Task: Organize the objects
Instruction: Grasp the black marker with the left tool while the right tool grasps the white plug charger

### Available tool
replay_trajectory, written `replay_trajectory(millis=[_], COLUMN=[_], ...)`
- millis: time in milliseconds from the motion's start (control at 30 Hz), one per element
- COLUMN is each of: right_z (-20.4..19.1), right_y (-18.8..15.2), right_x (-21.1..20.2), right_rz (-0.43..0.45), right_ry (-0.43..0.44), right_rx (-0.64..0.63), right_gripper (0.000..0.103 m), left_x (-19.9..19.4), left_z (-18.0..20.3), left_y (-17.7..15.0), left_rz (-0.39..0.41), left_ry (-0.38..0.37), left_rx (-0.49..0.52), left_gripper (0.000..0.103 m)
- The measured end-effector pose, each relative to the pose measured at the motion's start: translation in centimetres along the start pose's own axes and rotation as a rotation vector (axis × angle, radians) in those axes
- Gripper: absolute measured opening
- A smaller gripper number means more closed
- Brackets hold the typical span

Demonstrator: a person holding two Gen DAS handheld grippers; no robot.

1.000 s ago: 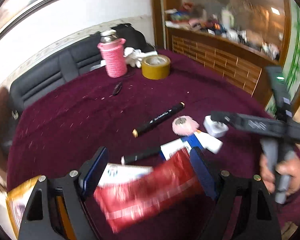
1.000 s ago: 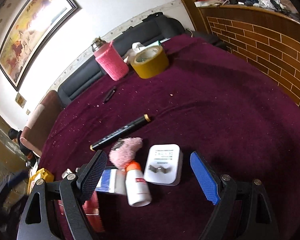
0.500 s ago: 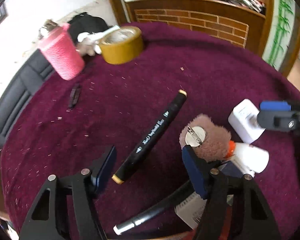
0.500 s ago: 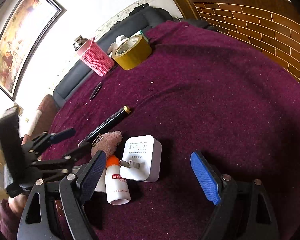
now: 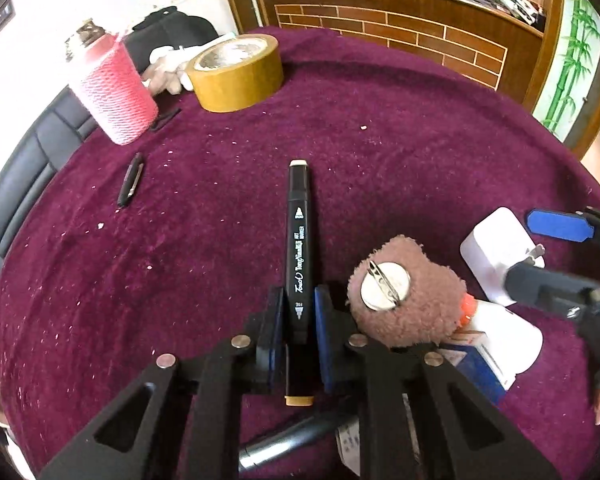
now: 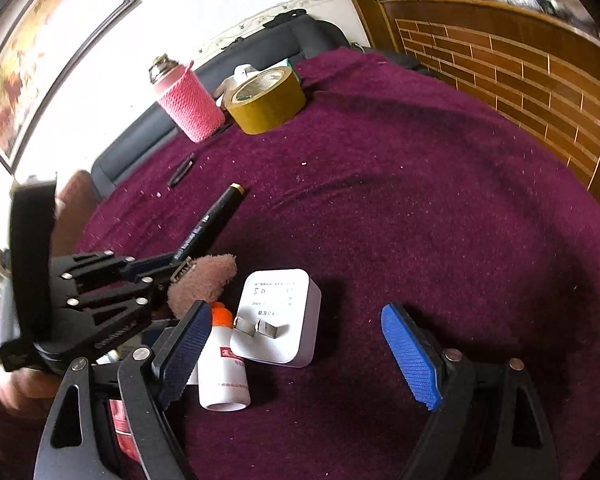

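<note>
Gripped near 1 end by the left gripper [image 5: 299,320], the black marker [image 5: 299,240] could pivot and slip on lifting, while the right gripper [image 6: 296,356] hangs wide over the white charger [image 6: 278,316].

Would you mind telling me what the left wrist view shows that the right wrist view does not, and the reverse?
Only the left wrist view shows the left gripper shut on the black marker from close up, and the metal pin disc on the plush toy. Only the right wrist view shows the framed painting and the charger with its folded prongs face on. Both show the pink sleeved bottle, the tape roll and the open right gripper.
</note>
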State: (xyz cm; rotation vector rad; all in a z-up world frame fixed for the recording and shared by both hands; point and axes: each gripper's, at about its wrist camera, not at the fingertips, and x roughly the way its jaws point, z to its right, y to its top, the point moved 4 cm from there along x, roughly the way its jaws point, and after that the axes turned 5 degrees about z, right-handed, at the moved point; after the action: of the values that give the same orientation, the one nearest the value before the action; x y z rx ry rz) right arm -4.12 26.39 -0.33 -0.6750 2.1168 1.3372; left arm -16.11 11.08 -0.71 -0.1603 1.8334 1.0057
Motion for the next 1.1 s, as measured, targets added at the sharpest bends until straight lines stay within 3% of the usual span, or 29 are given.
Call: replay_trajectory(millis=[167, 267, 467, 533, 567, 833, 1100], right_z=[-0.9, -1.1, -1.2, -1.3, -1.6, -1.4, -2.4], right_y=[-0.5, -0.6, -0.6, -0.6, -0.7, -0.6, -1.5], right_x=[0.5, 0.6, 0.7, 0.5, 0.6, -0.5, -3.5], right_rz=[0.007, 0.01, 0.009, 0.011, 0.007, 0.057, 0.06], right_ry=[-0.062, -0.078, -0.095, -0.087, -0.079, -0.036, 0.047], right_rx=[-0.088, -0.114, -0.131, -0.139, -0.153, -0.129, -0.07], right_gripper=[0.09, 0.081, 0.078, 0.066, 0.045, 0.045, 0.046], left_x=[-3.7, -6.9, -12.2, -14.4, -15.3, -23.6, -31.7], left_z=[-0.7, -0.5, 0.6, 1.1, 1.3, 1.0, -1.4], left_y=[-0.2, -1.0, -3.4, -4.4, -4.9, -10.1, -17.0], left_rz=[0.08, 0.133, 0.206, 0.238, 0.253, 0.379, 0.472], left_ry=[0.0, 0.012, 0.015, 0.019, 0.024, 0.042, 0.13], left_rx=[-0.073, -0.09, -0.113, -0.133, -0.141, -0.267, -0.368], left_gripper=[0.014, 0.014, 0.014, 0.014, 0.014, 0.015, 0.015])
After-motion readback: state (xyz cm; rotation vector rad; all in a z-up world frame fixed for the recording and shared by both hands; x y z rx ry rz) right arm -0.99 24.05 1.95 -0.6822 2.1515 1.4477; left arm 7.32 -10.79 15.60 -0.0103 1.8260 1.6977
